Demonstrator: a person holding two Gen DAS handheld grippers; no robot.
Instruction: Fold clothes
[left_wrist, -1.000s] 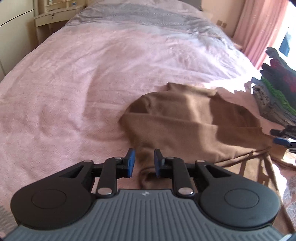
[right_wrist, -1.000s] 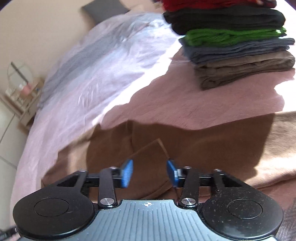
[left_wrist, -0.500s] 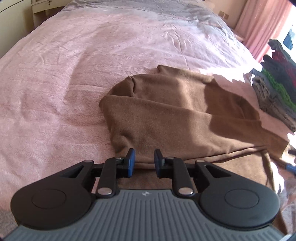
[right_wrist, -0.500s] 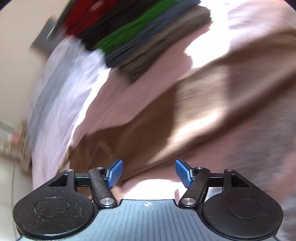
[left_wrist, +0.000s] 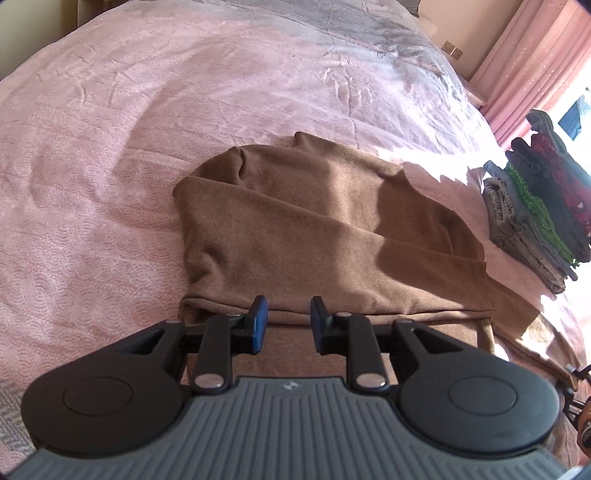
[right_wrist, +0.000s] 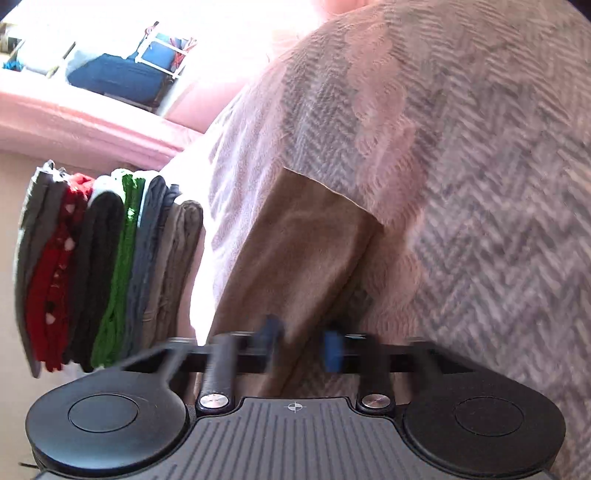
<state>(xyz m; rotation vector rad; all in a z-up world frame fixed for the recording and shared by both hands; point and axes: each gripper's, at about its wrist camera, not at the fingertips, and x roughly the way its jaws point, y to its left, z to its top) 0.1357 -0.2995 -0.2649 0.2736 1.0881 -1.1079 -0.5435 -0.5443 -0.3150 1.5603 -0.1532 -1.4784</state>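
One brown garment (left_wrist: 314, 229) lies on the bed (left_wrist: 110, 155), partly folded: an upper layer is laid over a lower one, and a lower edge sticks out near the left gripper (left_wrist: 285, 325). A part of it, maybe a sleeve, hangs over the side of the bed in the right wrist view (right_wrist: 295, 258).

The left gripper hovers just above the near fold, its jaws apart with nothing between them. The right gripper (right_wrist: 303, 347) is blurred; its jaws stand apart with the brown cloth running between them, but I cannot tell if they pinch it.

It seems the hanging part must come up onto the body of the garment. To do this well, the right jaws should take the cloth near its end, lift it high enough to clear the bed edge, and lay it flat and straight, while the left gripper keeps the fold from sliding.

Count: one brown garment, two grippers, one stack of folded clothes (left_wrist: 532, 221) with about six or seven pieces.
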